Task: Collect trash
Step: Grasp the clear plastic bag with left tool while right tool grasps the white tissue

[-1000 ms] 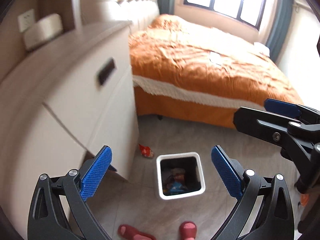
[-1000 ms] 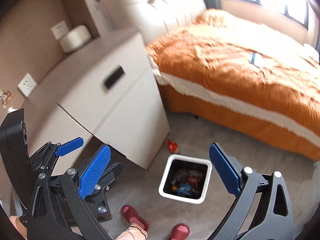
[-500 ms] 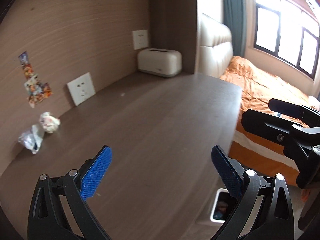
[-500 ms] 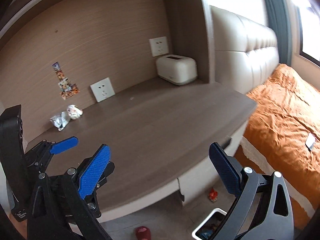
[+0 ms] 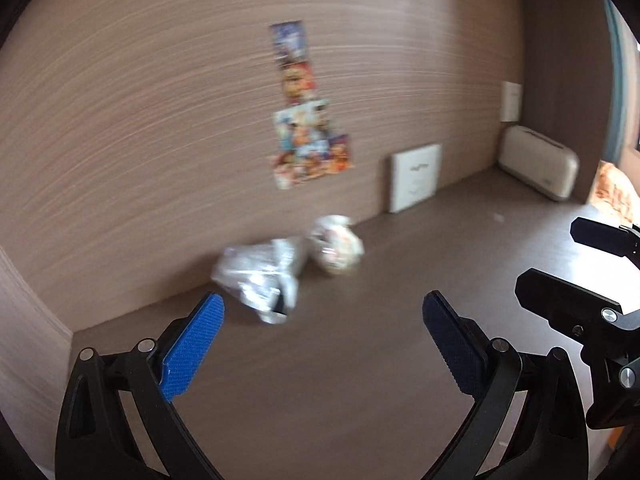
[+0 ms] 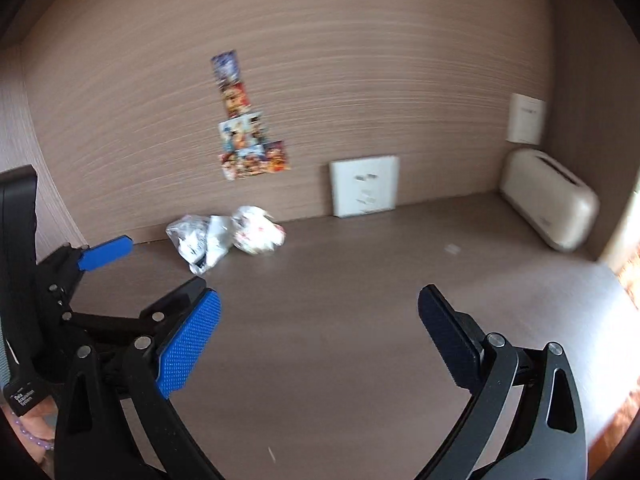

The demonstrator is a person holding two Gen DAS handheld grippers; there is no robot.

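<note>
Two pieces of trash lie on the brown desk top against the back wall: a crumpled clear plastic wrapper (image 5: 260, 272) (image 6: 200, 240) and, touching its right side, a crumpled white printed ball (image 5: 336, 246) (image 6: 258, 230). My left gripper (image 5: 320, 336) is open and empty, above the desk a short way in front of the wrapper. My right gripper (image 6: 318, 334) is open and empty, to the right of the left one and farther from the trash. The left gripper's fingers (image 6: 106, 252) show at the left of the right wrist view.
A white wall socket (image 5: 414, 176) (image 6: 364, 190) sits on the wood-grain back wall, with colourful stickers (image 5: 306, 140) (image 6: 244, 136) above the trash. A cream box (image 5: 538, 168) (image 6: 548, 198) stands at the desk's back right corner. A side wall (image 5: 24, 340) bounds the desk on the left.
Both grippers have swung up from the floor and bin, over the desk, and left toward the trash. The trash is now much closer and near the middle of both views. Both stay open.
</note>
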